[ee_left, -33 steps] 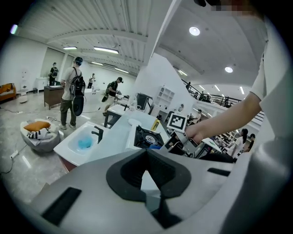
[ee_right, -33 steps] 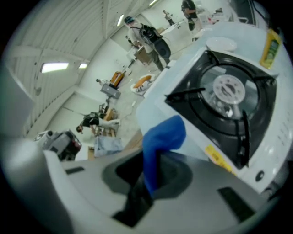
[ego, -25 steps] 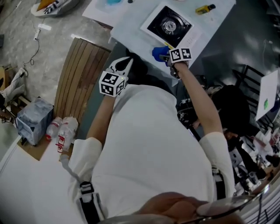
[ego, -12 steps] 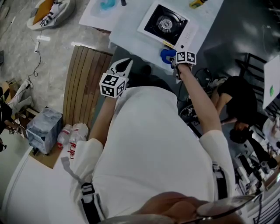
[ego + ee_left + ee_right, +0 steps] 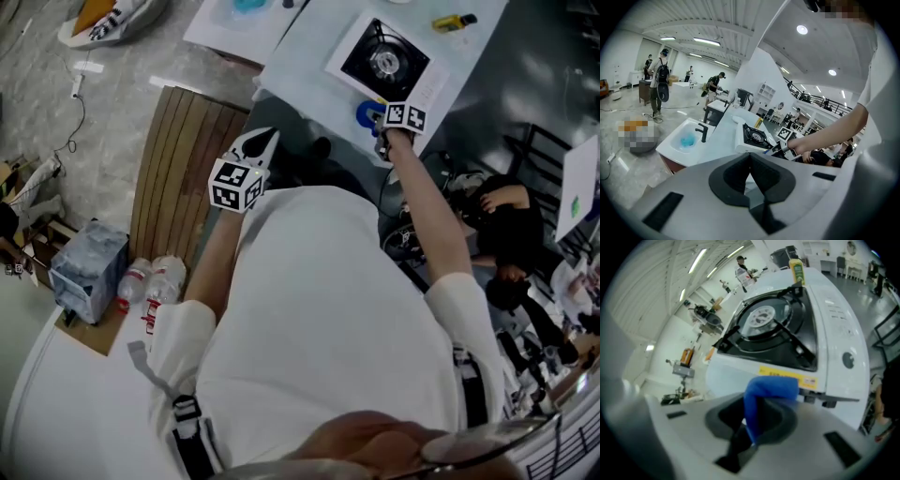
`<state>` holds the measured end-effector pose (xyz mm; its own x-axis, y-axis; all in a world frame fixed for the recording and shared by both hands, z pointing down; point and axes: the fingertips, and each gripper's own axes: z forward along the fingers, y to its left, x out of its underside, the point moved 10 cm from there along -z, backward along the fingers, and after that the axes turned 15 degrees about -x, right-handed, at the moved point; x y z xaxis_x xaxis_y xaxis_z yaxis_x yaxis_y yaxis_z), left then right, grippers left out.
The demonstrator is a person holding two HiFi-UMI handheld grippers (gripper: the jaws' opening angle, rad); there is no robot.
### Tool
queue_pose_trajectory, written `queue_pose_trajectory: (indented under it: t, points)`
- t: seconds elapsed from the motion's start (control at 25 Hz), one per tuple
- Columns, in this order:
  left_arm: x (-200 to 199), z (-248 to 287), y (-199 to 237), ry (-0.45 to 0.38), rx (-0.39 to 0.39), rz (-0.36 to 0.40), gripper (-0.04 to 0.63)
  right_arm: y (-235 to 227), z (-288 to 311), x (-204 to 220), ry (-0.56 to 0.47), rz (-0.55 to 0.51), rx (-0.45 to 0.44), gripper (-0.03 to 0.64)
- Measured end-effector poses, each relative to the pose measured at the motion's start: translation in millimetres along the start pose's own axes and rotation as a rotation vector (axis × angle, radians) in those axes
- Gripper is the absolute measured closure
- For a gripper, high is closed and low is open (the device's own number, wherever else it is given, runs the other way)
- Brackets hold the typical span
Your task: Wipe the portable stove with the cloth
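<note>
We stand in a wide hall with a grey floor [image 5: 103,112] and a white ribbed ceiling [image 5: 708,23] lit by strip lights; people move about far off. A slatted wooden panel [image 5: 178,169] lies on the floor to our left, with a white sink [image 5: 686,138] beyond it, just left of the pale bench [image 5: 300,70]. The stove [image 5: 787,329] sits on the bench's right part, close to the near edge, and a yellow bottle [image 5: 797,272] stands beyond it. The stove has a white body, a black top with a round silver burner under black pan supports, a yellow label on its near side and a knob to the right. Our right hand-held gripper [image 5: 752,425] is closed on the blue cloth [image 5: 768,392], which stands folded up out of the jaws just before that label; we cannot tell whether it touches. Our left hand-held gripper [image 5: 751,161] hangs nearer us, left of the bench and well apart from the stove, jaws together with nothing between them.
</note>
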<state>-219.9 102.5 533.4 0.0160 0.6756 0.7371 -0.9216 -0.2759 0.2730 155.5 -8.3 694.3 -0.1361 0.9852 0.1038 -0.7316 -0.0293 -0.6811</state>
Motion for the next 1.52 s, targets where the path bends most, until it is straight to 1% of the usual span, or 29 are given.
queue_pose_trajectory:
  t: [0.2, 0.4, 0.64, 0.76, 0.96, 1.2, 1.32, 1.52]
  points:
    - [-4.4, -2.1, 30.2, -0.014, -0.012, -0.026, 0.563, 25.3, 27.4, -14.8, 0.029, -0.06, 0.02, 0.541]
    - [-5.9, -5.2, 53.9, -0.019, -0.026, -0.044, 0.563, 46.7, 50.5, -25.6, 0.055, -0.077, 0.034, 0.541]
    - [-4.5, -11.0, 71.9, -0.022, -0.048, -0.057, 0.563, 64.3, 69.1, -31.7, 0.046, -0.091, 0.026, 0.541]
    - [-2.4, -10.7, 71.0, -0.031, -0.059, -0.061, 0.565, 64.7, 75.2, -32.6, 0.03, -0.089, 0.007, 0.541]
    - [-10.2, -17.5, 93.7, -0.038, -0.065, -0.07, 0.563, 93.8, 97.3, -42.7, 0.014, -0.088, -0.02, 0.541]
    - [-8.7, -22.8, 98.1, -0.037, -0.075, -0.069, 0.564, 111.4, 108.4, -47.3, -0.011, -0.113, -0.07, 0.543]
    - [-9.5, -24.8, 98.0, -0.042, -0.078, -0.068, 0.563, 118.7, 107.3, -46.2, -0.02, -0.118, -0.087, 0.541]
    - [-12.6, -23.5, 94.3, -0.061, -0.082, -0.068, 0.563, 131.3, 93.9, -38.1, -0.029, -0.129, -0.146, 0.541]
